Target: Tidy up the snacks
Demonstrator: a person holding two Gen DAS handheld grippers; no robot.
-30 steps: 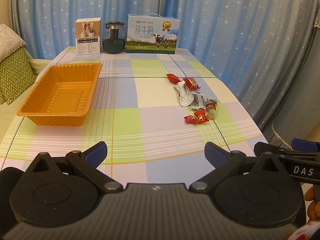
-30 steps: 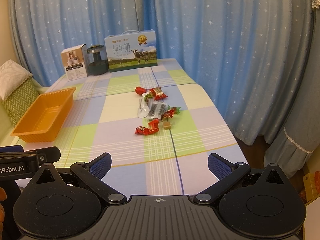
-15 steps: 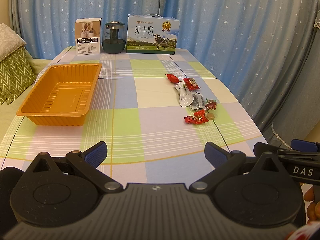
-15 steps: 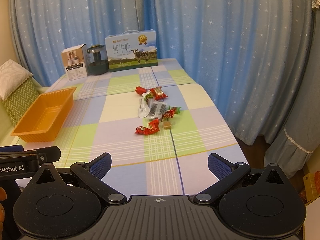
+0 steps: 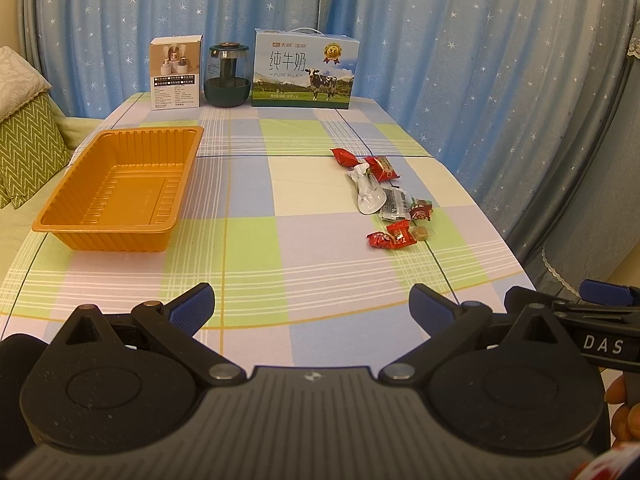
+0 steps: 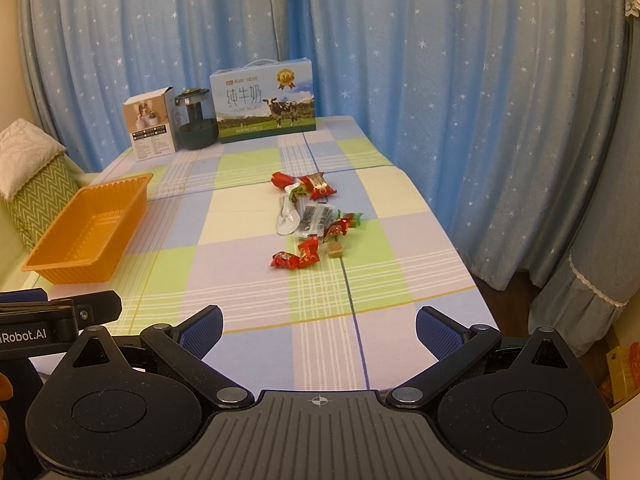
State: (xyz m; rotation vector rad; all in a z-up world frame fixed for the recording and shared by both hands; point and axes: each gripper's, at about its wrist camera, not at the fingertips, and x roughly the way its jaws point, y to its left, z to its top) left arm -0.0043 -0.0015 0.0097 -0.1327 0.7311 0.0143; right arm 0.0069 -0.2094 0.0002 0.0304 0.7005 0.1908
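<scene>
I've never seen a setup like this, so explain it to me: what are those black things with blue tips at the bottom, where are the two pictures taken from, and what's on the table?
They are two hand-held tools, not robot arms. Each carries a camera looking forward along its two blue-padded fingers. One picture is from the left gripper, the other from the right gripper. Both are open and hold nothing. On the checked table lie an empty orange tray, a small pile of wrapped snacks, and at the far end a milk carton, a dark jar and a small box.
</scene>
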